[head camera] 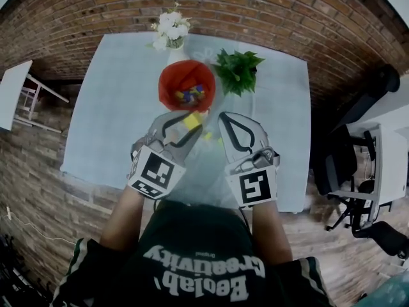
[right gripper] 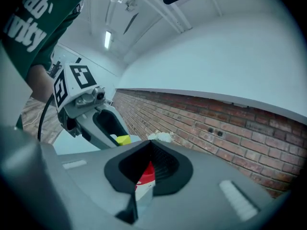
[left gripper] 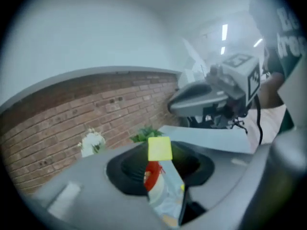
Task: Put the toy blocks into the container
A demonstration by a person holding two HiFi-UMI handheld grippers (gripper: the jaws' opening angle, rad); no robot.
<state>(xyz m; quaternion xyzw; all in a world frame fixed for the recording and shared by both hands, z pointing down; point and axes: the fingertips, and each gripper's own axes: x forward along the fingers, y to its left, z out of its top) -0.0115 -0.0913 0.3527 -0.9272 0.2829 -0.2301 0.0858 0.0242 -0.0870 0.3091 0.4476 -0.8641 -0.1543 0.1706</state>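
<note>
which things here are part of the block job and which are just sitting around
Job: yellow toy block clamped in the left gripper; red container; toy blocks already inside it.
Lying about: white flowers; green plant.

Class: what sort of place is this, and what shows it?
Probably an indoor office or studio room: a brick wall, a cloth-covered table with a vase of flowers, and an office chair nearby.
</note>
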